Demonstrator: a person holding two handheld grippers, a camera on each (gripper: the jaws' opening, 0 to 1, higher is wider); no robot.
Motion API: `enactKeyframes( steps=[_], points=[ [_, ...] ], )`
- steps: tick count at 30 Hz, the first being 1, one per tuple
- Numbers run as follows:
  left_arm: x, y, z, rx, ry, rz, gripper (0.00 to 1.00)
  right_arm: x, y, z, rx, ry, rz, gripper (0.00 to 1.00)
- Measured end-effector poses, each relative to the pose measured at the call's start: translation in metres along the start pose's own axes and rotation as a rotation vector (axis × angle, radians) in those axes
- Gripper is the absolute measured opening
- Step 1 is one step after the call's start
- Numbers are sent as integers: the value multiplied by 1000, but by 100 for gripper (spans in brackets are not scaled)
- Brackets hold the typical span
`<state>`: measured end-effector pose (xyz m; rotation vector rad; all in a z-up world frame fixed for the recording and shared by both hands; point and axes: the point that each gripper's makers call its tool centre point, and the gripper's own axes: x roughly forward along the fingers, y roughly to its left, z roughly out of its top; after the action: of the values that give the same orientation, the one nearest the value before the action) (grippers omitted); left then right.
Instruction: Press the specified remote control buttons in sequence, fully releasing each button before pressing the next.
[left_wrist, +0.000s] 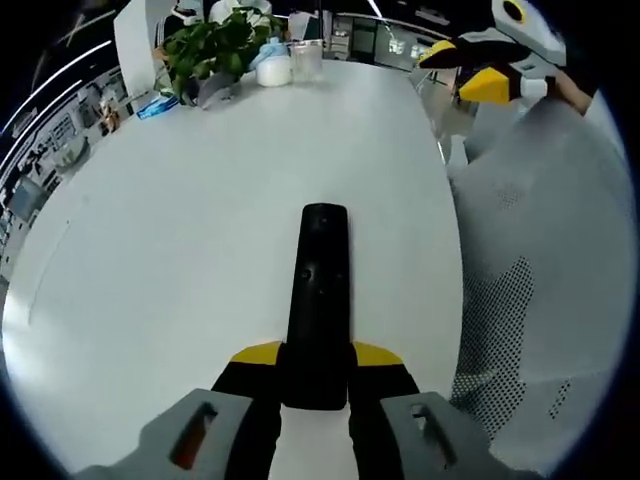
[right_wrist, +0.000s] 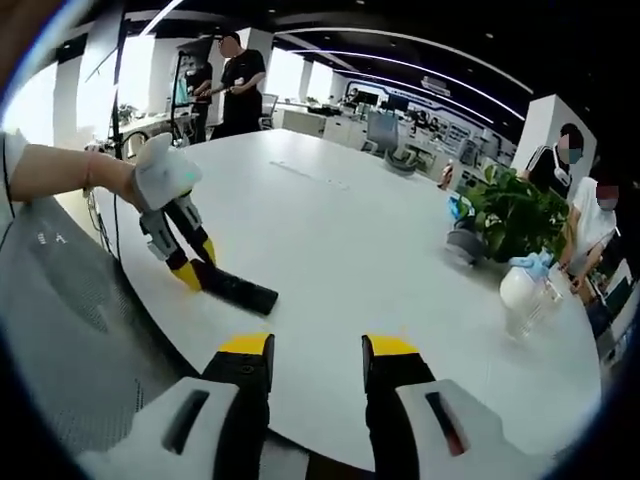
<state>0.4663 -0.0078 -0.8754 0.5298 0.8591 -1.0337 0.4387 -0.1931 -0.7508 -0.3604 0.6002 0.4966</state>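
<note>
Remote (left_wrist: 319, 300) clamped in left tool (left_wrist: 318, 362) on the surface (left_wrist: 150, 250); right tool (right_wrist: 315, 350) spread, empty, well clear. Looks like pressing hasn't started.

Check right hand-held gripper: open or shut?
Open. In the right gripper view the right hand-held gripper has its jaws apart with bare table between them. It holds nothing; the remote sits in the left hand-held gripper.

Bare white table (left_wrist: 180, 260) surrounds the remote (left_wrist: 320, 300); potted plant (left_wrist: 215, 50) and what may be cups (left_wrist: 290, 62) crowd the far edge.
</note>
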Motion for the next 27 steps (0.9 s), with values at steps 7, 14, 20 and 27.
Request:
enactKeyframes(
  steps=[7,14,20,27],
  points=[
    [1,-15,5,5,-70,-40,18,2,7,-3,-25,22,20,36],
    [3,-18,8,17,-83,-52,18,1,3,-5,-24,29,5,36],
    [3,-18,8,20,-76,-51,19,1,2,-6,-27,35,1,35],
    [4,-19,8,43,-58,-55,19,2,3,-9,-31,50,4,35]
  ],
)
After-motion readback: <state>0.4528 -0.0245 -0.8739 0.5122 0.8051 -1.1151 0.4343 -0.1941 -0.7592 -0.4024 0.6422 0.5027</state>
